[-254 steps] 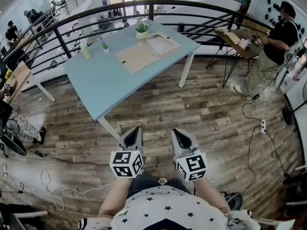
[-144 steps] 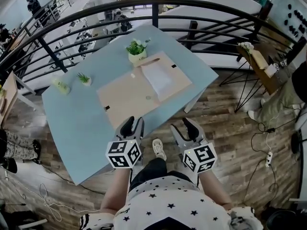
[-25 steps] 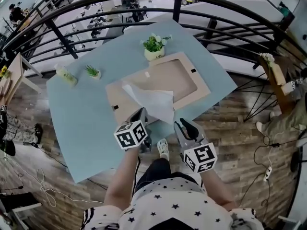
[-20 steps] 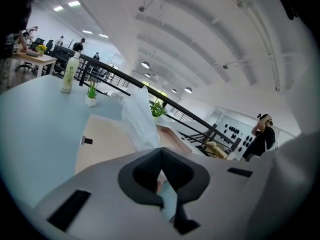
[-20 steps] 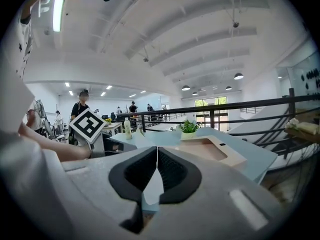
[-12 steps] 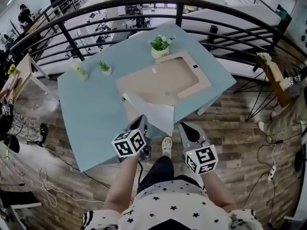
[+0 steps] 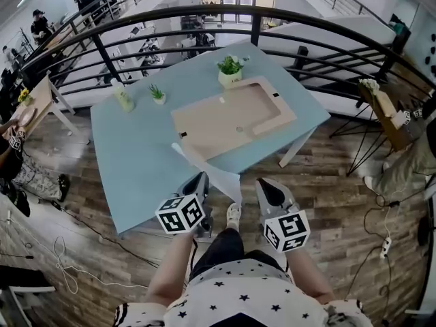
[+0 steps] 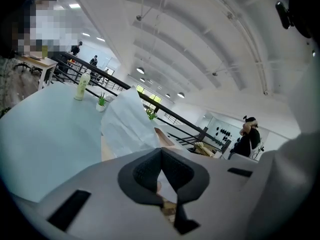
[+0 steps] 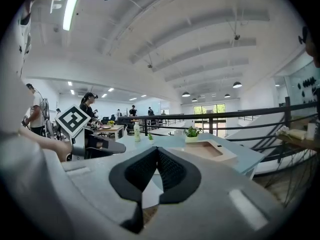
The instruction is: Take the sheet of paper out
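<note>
Closest to the person, the left gripper [image 7: 199, 181] has its jaws pressed fully together on the near edge of a thin white sheet of paper [image 7: 212, 165]. In the left gripper view the sheet rises straight out from between the dark pads and stands up in front of them. The right gripper [image 7: 264, 184], just to the right of the left one and level with it, also has its jaws brought together. Its own view shows nothing clearly pinched, only a pale surface through the gap under the pads, and in the head view the sheet's right edge stops short of its tips. The white sheet of paper stretches ahead and to the left of the left gripper, with its far corner over the near edge of a light blue rectangular table [image 7: 133, 159]. Beyond both grippers, on the tabletop, lies a flat tan cardboard tray [image 7: 225, 118] with a shallow rectangular recess; the sheet is out of it. Further ahead, at the tray's far edge, stands a green plant in a white pot [image 7: 230, 72]. Ahead and to the left of the left gripper are a smaller potted plant [image 7: 158, 94] and a pale green bottle [image 7: 124, 99]. A black metal railing [image 7: 306, 36] curves behind the table.
</note>
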Tool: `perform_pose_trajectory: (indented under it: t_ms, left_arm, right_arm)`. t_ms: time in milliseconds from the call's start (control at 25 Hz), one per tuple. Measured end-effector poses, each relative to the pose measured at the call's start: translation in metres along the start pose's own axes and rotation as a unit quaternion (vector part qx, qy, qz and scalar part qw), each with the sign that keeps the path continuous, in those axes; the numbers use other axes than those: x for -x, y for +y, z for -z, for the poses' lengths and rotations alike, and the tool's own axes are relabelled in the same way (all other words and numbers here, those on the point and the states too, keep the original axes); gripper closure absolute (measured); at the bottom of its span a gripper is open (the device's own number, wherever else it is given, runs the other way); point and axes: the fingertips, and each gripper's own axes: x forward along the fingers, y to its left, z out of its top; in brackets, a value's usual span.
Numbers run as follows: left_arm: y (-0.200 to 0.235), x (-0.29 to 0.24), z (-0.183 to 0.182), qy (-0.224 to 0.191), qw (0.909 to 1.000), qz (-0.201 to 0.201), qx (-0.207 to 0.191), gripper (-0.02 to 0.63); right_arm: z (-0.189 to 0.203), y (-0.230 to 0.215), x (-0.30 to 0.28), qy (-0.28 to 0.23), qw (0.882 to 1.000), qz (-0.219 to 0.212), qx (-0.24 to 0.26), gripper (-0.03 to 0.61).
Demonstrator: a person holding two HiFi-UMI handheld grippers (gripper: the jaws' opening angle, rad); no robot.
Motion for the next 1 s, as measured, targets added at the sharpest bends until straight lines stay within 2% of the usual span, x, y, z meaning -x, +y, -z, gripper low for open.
perform_pose_trajectory:
  t_ms: [440, 1000]
  left_arm:
    - [-0.026, 0.043, -0.003, -0.022, 0.9995, 0.022, -0.008, 0.612]
    - [-0.037, 0.044, -0.005, -0.028, 0.9989, 0.036, -0.007, 0.612]
  right_arm:
    - [-0.006, 0.016, 0.029, -0.011, 1.000, 0.003, 0.011, 0.571]
    - [-0.015, 0.011, 0.030, -0.029, 0.999, 0.011, 0.010, 0.571]
